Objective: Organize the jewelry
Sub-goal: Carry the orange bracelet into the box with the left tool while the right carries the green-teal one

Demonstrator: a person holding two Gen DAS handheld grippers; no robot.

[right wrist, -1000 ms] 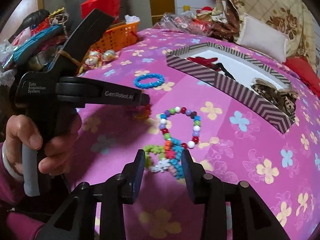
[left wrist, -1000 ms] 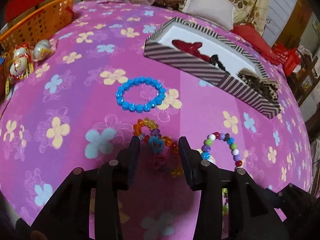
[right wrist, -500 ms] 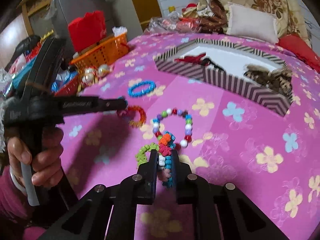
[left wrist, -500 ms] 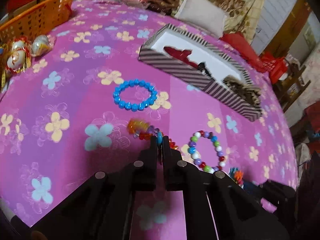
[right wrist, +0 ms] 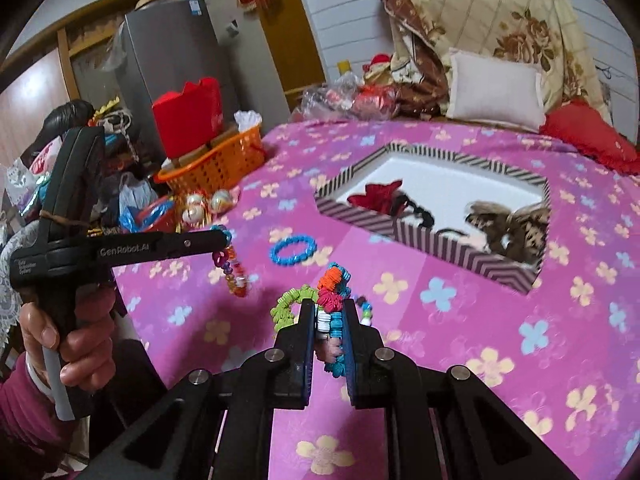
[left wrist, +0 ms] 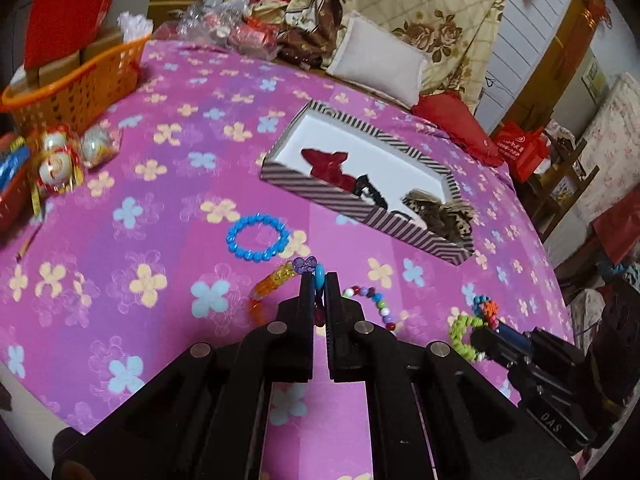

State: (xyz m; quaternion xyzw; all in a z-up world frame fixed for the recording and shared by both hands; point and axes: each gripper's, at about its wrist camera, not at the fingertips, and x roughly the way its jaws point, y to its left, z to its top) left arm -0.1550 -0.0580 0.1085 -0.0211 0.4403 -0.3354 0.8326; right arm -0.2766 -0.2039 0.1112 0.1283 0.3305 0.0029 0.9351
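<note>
My left gripper is shut on an orange and clear bead bracelet, pinching its blue bead; the bracelet hangs above the pink flowered cloth. In the right wrist view the same left gripper shows from the side, with the bracelet dangling from it. My right gripper is shut on a multicoloured flower-bead bracelet, also lifted off the cloth. A blue bead bracelet and a mixed-colour round-bead bracelet lie on the cloth. Beyond them stands a striped box holding a red bow, a black piece and a leopard-print bow.
An orange basket and foil-wrapped balls sit at the far left of the table. A white pillow and red cushion lie behind the box. A person's hand grips the left gripper's handle. The table edge runs near left.
Both grippers went from open over their bracelets to shut on them. Both then rose, lifting the bracelets off the cloth; the view now takes in more of the room.
</note>
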